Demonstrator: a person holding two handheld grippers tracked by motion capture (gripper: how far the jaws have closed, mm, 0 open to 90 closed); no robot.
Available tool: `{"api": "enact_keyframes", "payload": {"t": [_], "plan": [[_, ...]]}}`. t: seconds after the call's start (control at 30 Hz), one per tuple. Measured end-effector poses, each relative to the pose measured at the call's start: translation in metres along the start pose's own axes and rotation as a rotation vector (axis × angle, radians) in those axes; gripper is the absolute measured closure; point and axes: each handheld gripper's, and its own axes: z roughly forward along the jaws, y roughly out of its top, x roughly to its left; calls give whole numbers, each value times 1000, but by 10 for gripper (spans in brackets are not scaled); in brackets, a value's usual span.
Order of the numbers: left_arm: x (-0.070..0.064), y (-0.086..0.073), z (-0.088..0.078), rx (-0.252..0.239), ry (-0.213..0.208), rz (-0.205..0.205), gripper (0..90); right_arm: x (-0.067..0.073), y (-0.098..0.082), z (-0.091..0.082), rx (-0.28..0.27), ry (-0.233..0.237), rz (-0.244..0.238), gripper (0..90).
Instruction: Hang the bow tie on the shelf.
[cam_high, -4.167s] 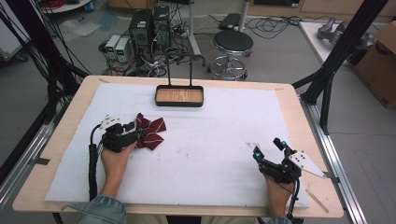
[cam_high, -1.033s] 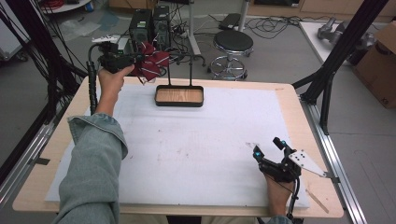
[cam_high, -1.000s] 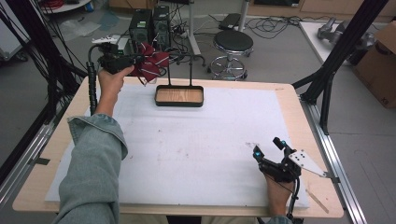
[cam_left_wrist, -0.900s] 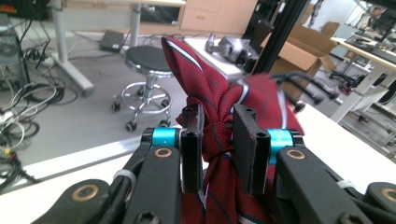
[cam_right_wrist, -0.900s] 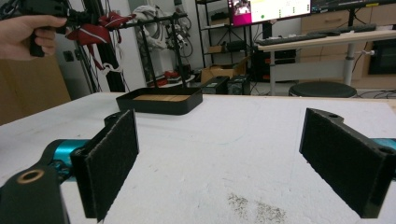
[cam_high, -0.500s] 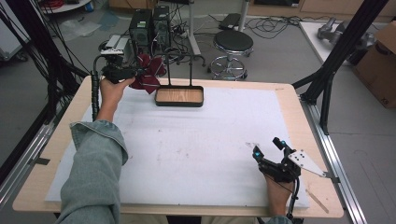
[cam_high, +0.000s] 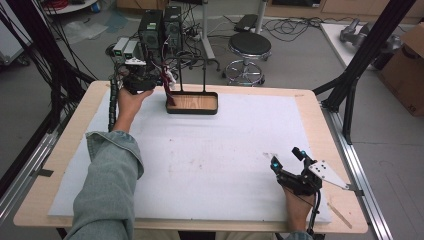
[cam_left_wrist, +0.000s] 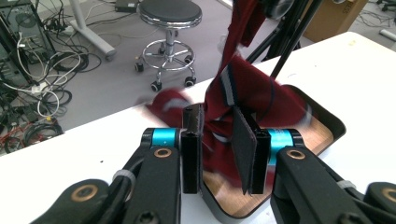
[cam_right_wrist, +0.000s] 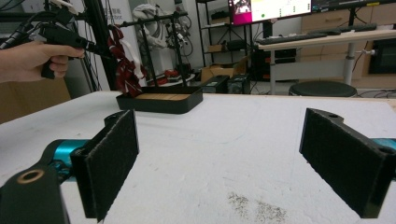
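Striped red cloth (cam_left_wrist: 243, 98), no readable label, left hand-held gripper (cam_left_wrist: 219, 154) clamping it

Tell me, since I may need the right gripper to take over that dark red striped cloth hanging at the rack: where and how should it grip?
Probably the lower bunch of the dark red striped cloth, below the left gripper, which is shut on it. It hangs as a narrow strip over the tray, so come in level from the open table side, jaws either side of the strip, clear of the rack posts.
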Motion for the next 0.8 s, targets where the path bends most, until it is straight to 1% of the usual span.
{"api": "enact_keyframes", "payload": {"t": [0.17, 0.23, 0.27, 0.3, 0.37, 0.43, 0.47, 0.53, 0.57, 0.6, 0.67, 0.7, 0.8], "plan": [[1, 1, -5, -19, -4, -2, 700, 0, 0, 0, 3, 0, 2, 108], [1, 1, -9, -30, -2, 0, 690, 0, 0, 0, 0, -1, -1, 108], [2, 1, -13, -37, -4, -1, 664, 0, 0, 0, 1, 2, 0, 109], [2, 1, -15, -41, -8, -5, 664, 0, 0, 0, 1, 2, 0, 109], [2, 2, -21, -58, -11, -7, 635, 0, 0, 0, 0, 1, 0, 108], [2, 3, -30, -75, -12, -9, 611, 0, 0, 0, 0, 1, 0, 108], [1, 4, -34, -89, -12, -11, 579, 1, 0, 0, 0, -1, 0, 108], [0, 5, -43, -112, -10, -5, 576, 1, 0, 0, 1, -2, -1, 108], [-1, 5, -49, -126, -10, -3, 541, 1, 0, 0, 0, -3, -3, 108], [-2, 5, -53, -135, -12, -6, 534, 1, 0, 0, 0, -4, -4, 108], [-5, 5, -64, -157, -11, -1, 523, 1, 0, -1, -1, -4, -2, 108], [-7, 5, -72, -166, 0, 4, 515, 1, 0, -1, 0, -5, 1, 108], [-12, 4, -90, -203, 2, 15, 490, 1, -1, -1, -2, -4, 0, 108]]}}
